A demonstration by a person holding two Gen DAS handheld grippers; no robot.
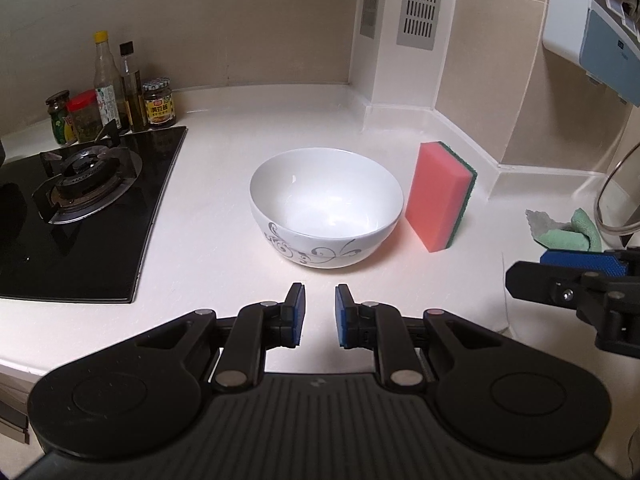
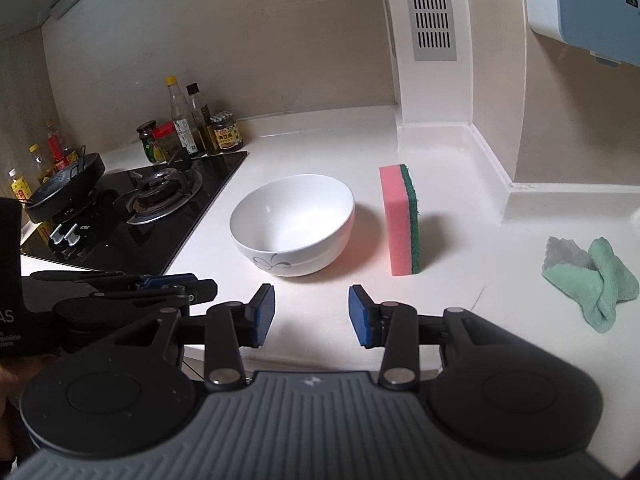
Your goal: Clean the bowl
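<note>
Left claw (image 1: 320, 312): nearest to us, parted by a narrow gap with nothing between its blue pads, hovering over the tabletop (image 1: 224, 240).
Right claw (image 2: 311, 312): spread wider, also bare; we see it too at the right edge of the left view.
Bowl (image 1: 326, 210): one, white with a grey scroll pattern, upright on the tabletop straight ahead of the left claw, apart from it; ahead and a little left of the right claw.
Sponge (image 1: 440, 196): one, pink with a green scouring side, standing on edge just right of the bowl, not touching it.
Cloth (image 2: 592, 276): one green, crumpled, well right of the sponge.
Stove (image 1: 80, 216): one black hob left of the bowl.
Condiments (image 1: 116, 92): we count five bottles and jars behind it.
</note>
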